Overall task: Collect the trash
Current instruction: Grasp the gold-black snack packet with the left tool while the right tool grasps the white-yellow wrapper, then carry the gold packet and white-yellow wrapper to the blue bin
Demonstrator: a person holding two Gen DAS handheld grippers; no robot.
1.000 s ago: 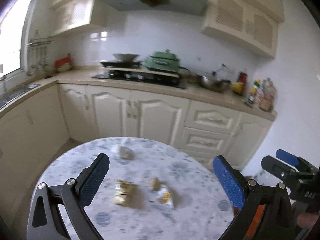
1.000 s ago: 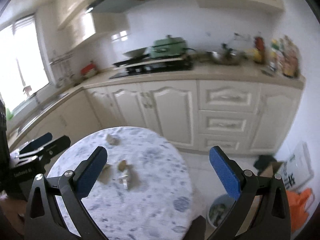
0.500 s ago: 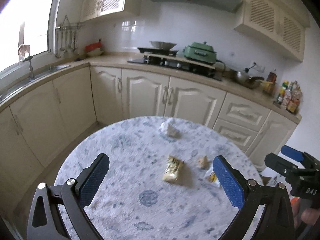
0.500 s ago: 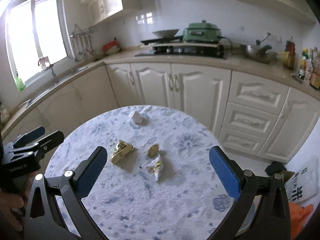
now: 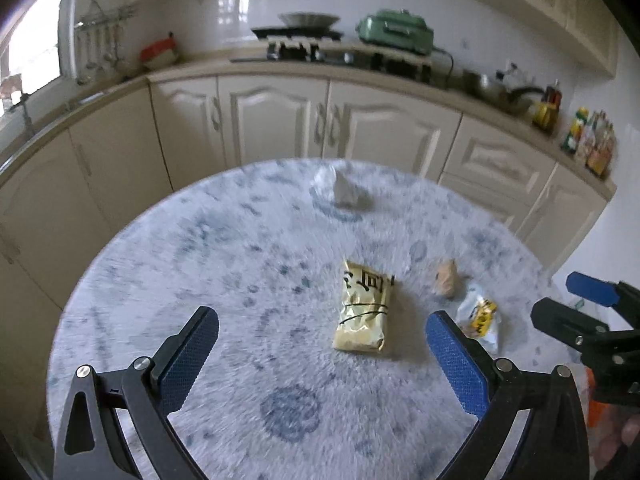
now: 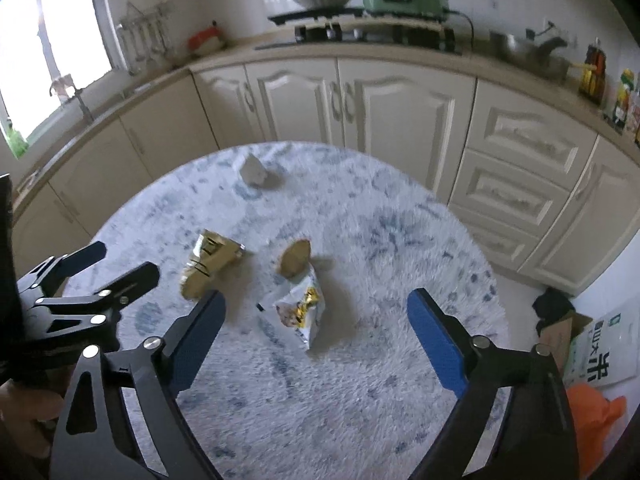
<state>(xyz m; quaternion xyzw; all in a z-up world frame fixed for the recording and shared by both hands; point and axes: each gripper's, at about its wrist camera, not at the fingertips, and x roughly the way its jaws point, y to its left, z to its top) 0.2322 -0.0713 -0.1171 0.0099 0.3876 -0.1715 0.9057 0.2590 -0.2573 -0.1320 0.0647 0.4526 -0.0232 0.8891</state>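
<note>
Several pieces of trash lie on a round marbled table [image 5: 224, 264] [image 6: 400, 360]. A gold snack packet [image 5: 362, 312] [image 6: 208, 264] lies mid-table. A small brown crumpled piece [image 5: 446, 280] [image 6: 295, 258] lies to its right. A white and yellow wrapper [image 5: 480, 316] [image 6: 302, 308] lies nearest the right gripper. A white crumpled paper [image 5: 344, 192] [image 6: 254, 172] lies at the far side. My left gripper [image 5: 320, 354] [image 6: 86, 272] is open above the near table, the gold packet just ahead. My right gripper [image 6: 316, 332] [image 5: 576, 296] is open, the white wrapper between its fingers' line.
Cream kitchen cabinets [image 5: 280, 128] and a counter with a stove and green pot [image 5: 394, 34] stand behind the table. On the floor at the right lie a printed bag [image 6: 600, 356], something orange [image 6: 592, 412] and a dark item [image 6: 554, 306].
Both grippers have tilted down and moved in toward the table; the trash now looks larger and closer. Both stay open.
</note>
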